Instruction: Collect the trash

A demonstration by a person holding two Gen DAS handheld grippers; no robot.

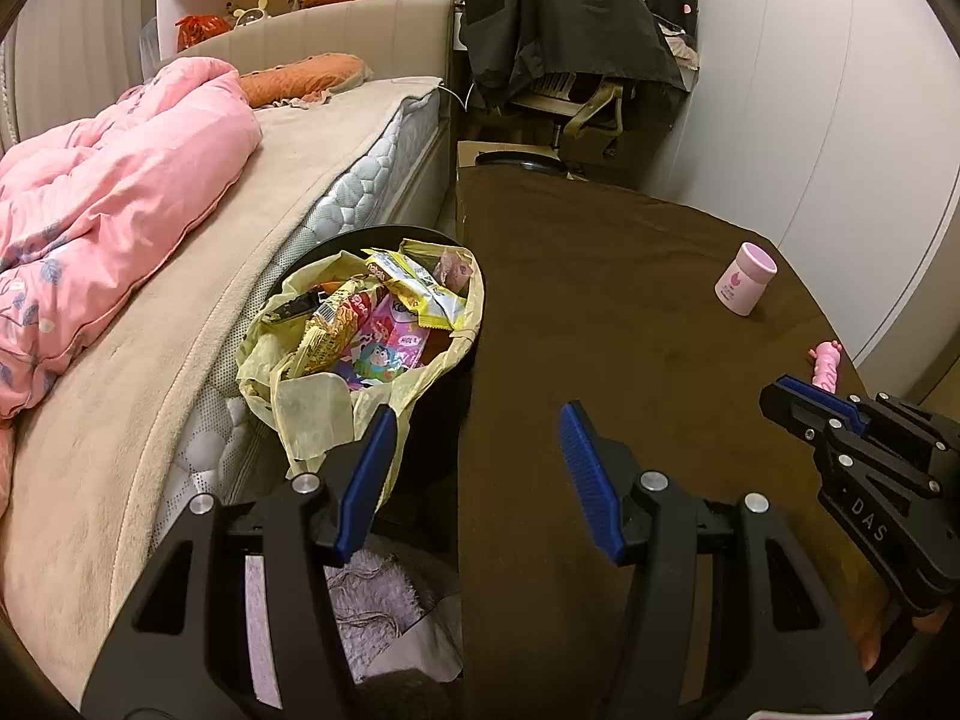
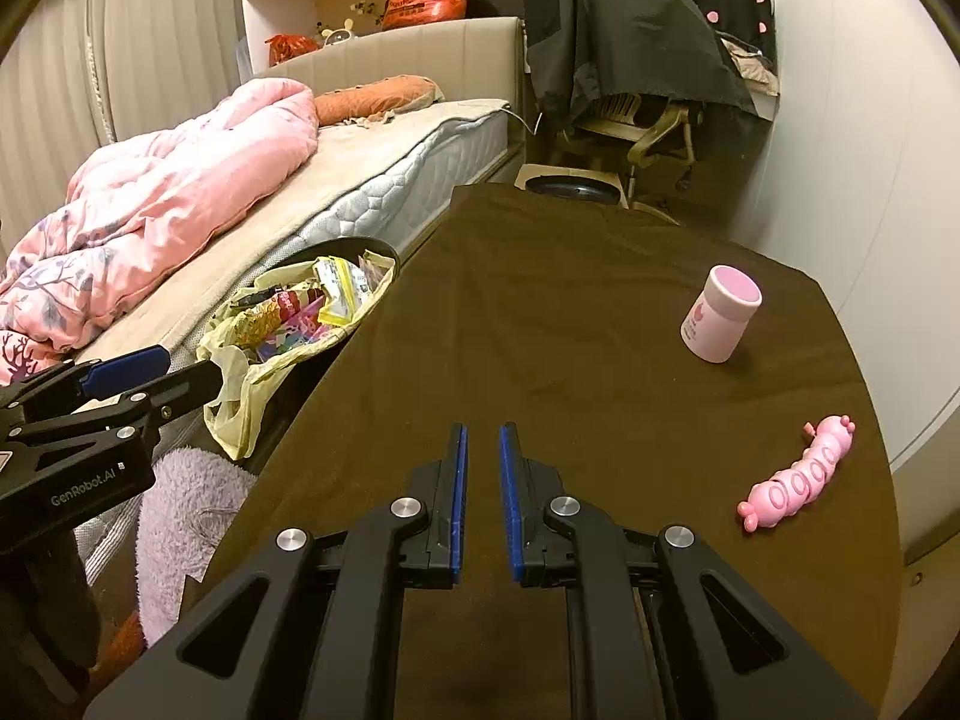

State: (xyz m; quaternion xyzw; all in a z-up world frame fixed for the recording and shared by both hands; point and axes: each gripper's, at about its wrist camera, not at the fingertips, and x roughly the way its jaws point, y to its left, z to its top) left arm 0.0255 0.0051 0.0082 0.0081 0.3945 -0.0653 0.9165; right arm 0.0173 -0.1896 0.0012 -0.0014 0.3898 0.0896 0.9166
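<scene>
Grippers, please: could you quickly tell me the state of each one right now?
Left gripper: open, nothing between its fingers, hanging by the trash bin.
Right gripper: shut, holding nothing, over the brown table.

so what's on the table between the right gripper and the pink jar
Nothing: in the right wrist view only bare brown tablecloth separates right gripper and pink jar.

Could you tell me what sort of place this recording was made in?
Most likely a bedroom at home. A bed with a pink quilt runs along one side, a chair draped in dark clothes stands at the back, and a bin full of wrappers sits beside a brown-covered table.
</scene>
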